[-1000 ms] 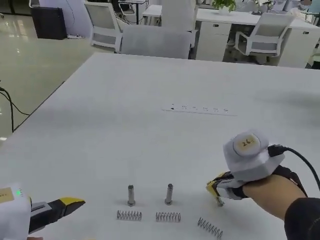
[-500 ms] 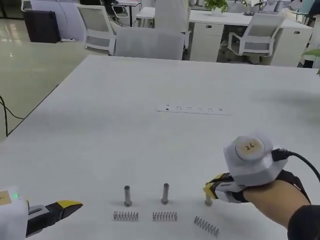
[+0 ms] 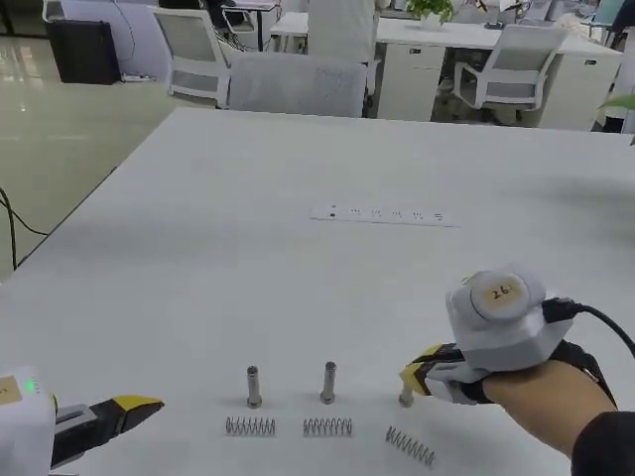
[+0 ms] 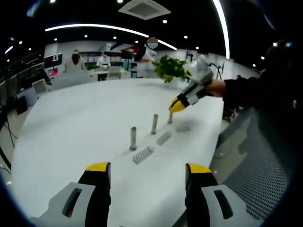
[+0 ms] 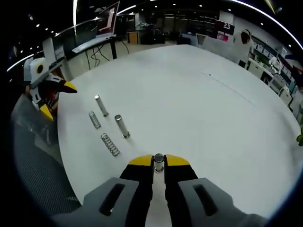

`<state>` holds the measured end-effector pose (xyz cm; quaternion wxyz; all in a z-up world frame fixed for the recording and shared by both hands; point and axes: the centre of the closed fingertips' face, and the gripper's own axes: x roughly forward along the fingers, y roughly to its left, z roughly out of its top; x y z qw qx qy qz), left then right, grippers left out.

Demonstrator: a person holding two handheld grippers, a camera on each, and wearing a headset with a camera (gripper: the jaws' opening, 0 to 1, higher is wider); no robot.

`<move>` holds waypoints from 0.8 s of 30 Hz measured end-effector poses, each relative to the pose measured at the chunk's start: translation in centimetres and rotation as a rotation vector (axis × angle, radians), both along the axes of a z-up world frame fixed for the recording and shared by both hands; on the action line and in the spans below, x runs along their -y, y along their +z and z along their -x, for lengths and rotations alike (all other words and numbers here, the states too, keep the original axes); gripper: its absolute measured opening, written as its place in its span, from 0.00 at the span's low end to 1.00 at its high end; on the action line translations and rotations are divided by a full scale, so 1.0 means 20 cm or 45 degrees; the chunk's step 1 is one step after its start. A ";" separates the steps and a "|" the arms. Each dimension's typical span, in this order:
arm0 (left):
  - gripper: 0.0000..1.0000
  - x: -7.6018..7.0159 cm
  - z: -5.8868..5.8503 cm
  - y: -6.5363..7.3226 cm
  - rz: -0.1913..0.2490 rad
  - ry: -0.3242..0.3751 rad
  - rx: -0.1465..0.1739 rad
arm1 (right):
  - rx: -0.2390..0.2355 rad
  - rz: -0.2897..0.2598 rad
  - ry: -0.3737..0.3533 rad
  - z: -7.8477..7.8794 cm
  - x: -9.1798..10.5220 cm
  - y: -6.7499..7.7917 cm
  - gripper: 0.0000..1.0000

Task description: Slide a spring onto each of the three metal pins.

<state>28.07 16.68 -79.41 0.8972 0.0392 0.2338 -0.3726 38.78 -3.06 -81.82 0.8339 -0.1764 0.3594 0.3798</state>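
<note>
Springs: left spring [image 3: 250, 426], middle spring [image 3: 327, 427] and right spring [image 3: 411, 447] lie flat nearest me.
Left gripper [image 4: 147, 171]: my jaws gape wide, holding nothing.
Right gripper [image 5: 158, 166]: I've clamped it on the upright right pin [image 5: 158, 158].
Other pins: left pin [image 3: 254, 387] and middle pin [image 3: 328, 383] stand bare just behind their springs.
Power strip [image 3: 385, 216]: farther back.

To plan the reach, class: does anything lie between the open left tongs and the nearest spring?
Nothing visible does. Bare table lies between the left tongs and the nearest spring; its pin stands beyond it.
</note>
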 end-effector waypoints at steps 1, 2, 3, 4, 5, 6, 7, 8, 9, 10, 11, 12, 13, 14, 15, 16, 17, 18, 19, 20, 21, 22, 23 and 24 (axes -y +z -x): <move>0.59 0.00 0.00 0.00 0.001 0.000 0.000 | 0.000 -0.002 0.000 0.00 0.00 0.00 0.05; 0.59 0.00 0.00 0.00 0.000 0.000 -0.001 | -0.001 -0.003 0.001 0.00 0.00 0.00 0.05; 0.59 0.00 0.00 0.00 0.000 0.000 -0.002 | 0.001 -0.007 0.003 0.00 0.00 0.00 0.05; 0.59 0.00 0.00 0.00 -0.001 0.000 -0.003 | 0.001 -0.009 0.003 0.01 0.00 0.00 0.05; 0.59 0.00 0.00 0.00 -0.002 -0.001 -0.003 | 0.000 -0.012 0.004 0.01 -0.01 0.00 0.05; 0.59 0.00 0.00 -0.01 -0.001 -0.001 -0.004 | -0.001 -0.013 0.006 0.01 -0.01 0.00 0.05; 0.59 0.00 0.00 -0.01 -0.001 -0.001 -0.005 | -0.001 -0.015 0.009 0.01 -0.01 0.00 0.05; 0.59 0.00 0.00 -0.01 -0.002 -0.001 -0.004 | 0.000 -0.016 0.010 0.01 -0.01 0.00 0.05; 0.59 0.00 0.00 -0.01 -0.002 -0.001 -0.004 | 0.002 -0.015 0.013 0.01 -0.01 0.00 0.05; 0.59 0.00 0.00 -0.01 -0.002 0.000 -0.005 | 0.005 -0.016 0.018 0.01 -0.01 0.00 0.05; 0.59 0.00 0.00 -0.01 -0.003 0.000 -0.006 | 0.007 -0.013 0.021 0.02 -0.01 0.00 0.05; 0.59 0.00 0.00 -0.01 -0.005 0.000 -0.007 | 0.009 -0.013 0.022 0.02 -0.01 0.00 0.05; 0.59 0.00 0.00 -0.01 -0.005 -0.001 -0.007 | 0.009 -0.014 0.024 0.02 -0.01 0.00 0.05; 0.59 0.00 0.00 -0.01 -0.006 -0.002 -0.008 | 0.008 -0.014 0.025 0.02 -0.01 0.00 0.05; 0.59 0.00 0.00 -0.01 -0.006 -0.003 -0.008 | 0.008 -0.014 0.025 0.02 -0.01 0.00 0.05; 0.59 0.00 0.00 -0.01 -0.006 -0.003 -0.007 | 0.009 -0.015 0.025 0.02 -0.01 0.00 0.05; 0.59 0.00 0.00 -0.01 -0.006 -0.003 -0.007 | 0.009 -0.016 0.027 0.02 -0.01 0.00 0.05; 0.59 0.00 0.00 -0.01 -0.006 -0.002 -0.007 | 0.010 -0.017 0.028 0.02 -0.01 0.00 0.05; 0.59 0.00 0.00 -0.01 -0.006 -0.002 -0.008 | 0.011 -0.017 0.028 0.02 -0.01 0.00 0.05; 0.59 0.00 0.00 -0.01 -0.007 -0.003 -0.008 | 0.012 -0.018 0.028 0.02 -0.01 0.00 0.06; 0.59 0.00 0.00 -0.01 -0.007 -0.004 -0.008 | 0.016 -0.023 0.028 0.02 -0.01 0.01 0.06; 0.59 0.00 0.00 -0.01 -0.008 -0.004 -0.008 | 0.015 -0.025 0.029 0.02 -0.01 0.01 0.06; 0.59 0.00 0.00 -0.01 -0.007 -0.005 -0.009 | 0.015 -0.026 0.029 0.02 -0.01 0.01 0.06; 0.59 0.00 0.00 -0.01 -0.006 -0.005 -0.010 | 0.016 -0.024 0.030 0.02 -0.01 0.01 0.07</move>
